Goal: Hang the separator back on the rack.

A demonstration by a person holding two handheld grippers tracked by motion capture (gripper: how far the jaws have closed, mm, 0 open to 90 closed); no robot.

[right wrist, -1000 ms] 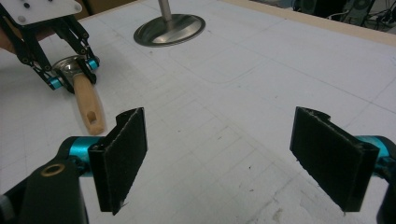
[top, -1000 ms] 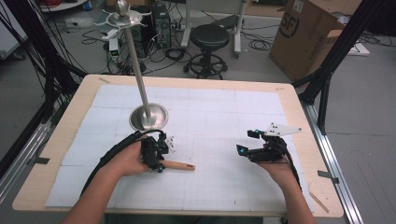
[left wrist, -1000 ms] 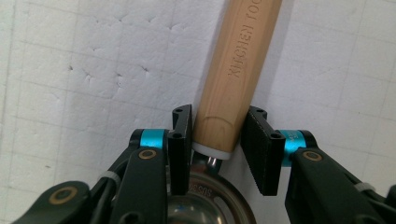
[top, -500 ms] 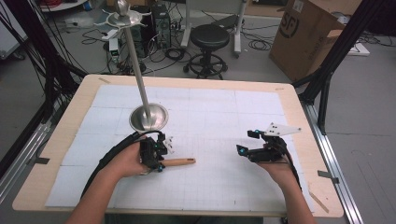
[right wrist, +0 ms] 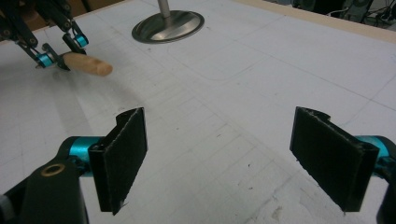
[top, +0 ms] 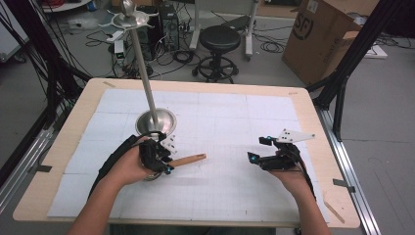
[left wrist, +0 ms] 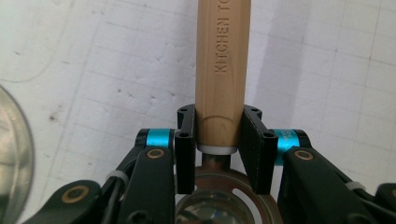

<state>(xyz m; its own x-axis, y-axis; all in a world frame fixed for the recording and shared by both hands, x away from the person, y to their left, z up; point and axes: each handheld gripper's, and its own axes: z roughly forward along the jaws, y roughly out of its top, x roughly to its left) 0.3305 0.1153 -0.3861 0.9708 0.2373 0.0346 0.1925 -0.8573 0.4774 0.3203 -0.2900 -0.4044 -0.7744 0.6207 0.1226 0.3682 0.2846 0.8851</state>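
I am looking down on a wooden worktop (top: 313, 105) covered by a white gridded mat (top: 220, 117), with a stool (top: 220, 39) and a cardboard box (top: 323, 34) on the floor at the top of the frame. Compared with a second ago, the wooden handle (top: 188, 159) is tilting up slightly. My left claw (top: 164, 161) is gripping that handle at lower left centre; it is pale wood, stamped "KITCHEN". My right claw (top: 257, 157) is sitting open at lower right.

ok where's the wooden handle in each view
High view: the wooden handle lies left of centre, pointing right out of the left gripper.
Left gripper view: top centre, clamped between the fingers.
Right gripper view: upper left.
Shared landmark: the metal base, just beyond the handle.
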